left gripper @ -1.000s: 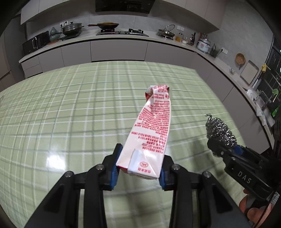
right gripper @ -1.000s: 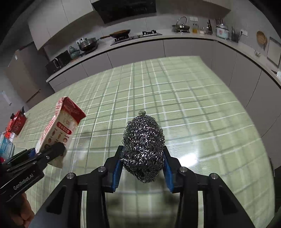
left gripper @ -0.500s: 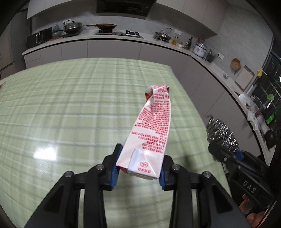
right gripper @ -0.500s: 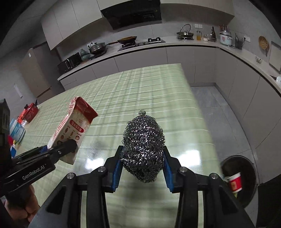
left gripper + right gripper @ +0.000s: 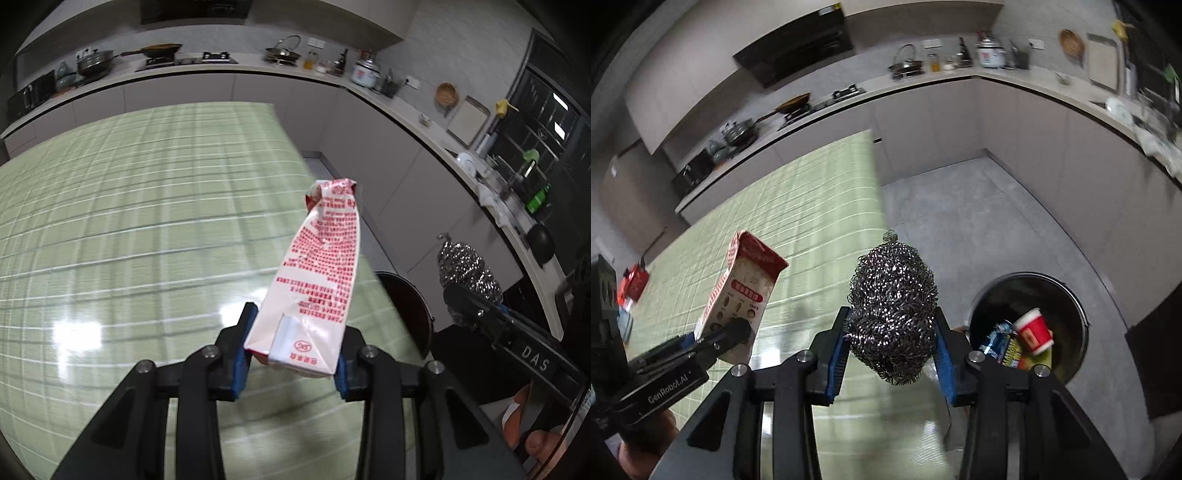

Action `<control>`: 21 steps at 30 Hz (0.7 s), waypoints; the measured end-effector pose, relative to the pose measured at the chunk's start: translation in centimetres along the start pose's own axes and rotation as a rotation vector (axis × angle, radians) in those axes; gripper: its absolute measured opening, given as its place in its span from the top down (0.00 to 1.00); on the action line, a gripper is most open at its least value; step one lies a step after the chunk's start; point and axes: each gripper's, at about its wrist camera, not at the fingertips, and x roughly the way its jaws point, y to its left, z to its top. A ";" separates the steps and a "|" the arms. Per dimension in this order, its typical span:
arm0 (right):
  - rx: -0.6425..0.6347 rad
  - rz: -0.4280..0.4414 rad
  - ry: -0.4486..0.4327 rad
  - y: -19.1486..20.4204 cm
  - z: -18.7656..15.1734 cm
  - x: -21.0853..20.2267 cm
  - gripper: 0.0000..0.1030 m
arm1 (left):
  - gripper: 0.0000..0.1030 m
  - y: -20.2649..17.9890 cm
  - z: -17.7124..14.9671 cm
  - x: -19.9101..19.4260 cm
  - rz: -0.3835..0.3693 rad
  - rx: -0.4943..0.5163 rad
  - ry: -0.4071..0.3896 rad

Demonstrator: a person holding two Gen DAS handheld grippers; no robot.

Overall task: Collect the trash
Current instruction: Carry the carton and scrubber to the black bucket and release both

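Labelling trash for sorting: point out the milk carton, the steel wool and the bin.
milk carton (image 5: 317, 280), left wrist view, printed side.
steel wool (image 5: 892, 314), right wrist view, middle.
bin (image 5: 1075, 295), right wrist view, rim.

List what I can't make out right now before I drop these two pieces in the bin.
- Trash bin: right wrist view, near rim and part of the contents hidden by the right gripper and its steel wool; left wrist view, mostly behind the milk carton.
- Carton's print: too small, blurred.
- Red item on the table, right wrist view: blurred, unidentifiable.
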 end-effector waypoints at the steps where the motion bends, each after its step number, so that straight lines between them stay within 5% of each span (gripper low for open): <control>1: 0.003 -0.005 -0.009 -1.1 0.0 -0.5 0.58 | 0.64 -0.9 -0.1 0.1 -0.003 0.005 0.000; 21: -0.130 0.044 0.050 -19.9 2.2 -2.4 0.58 | 0.64 -17.8 -2.8 7.6 0.016 -0.099 0.041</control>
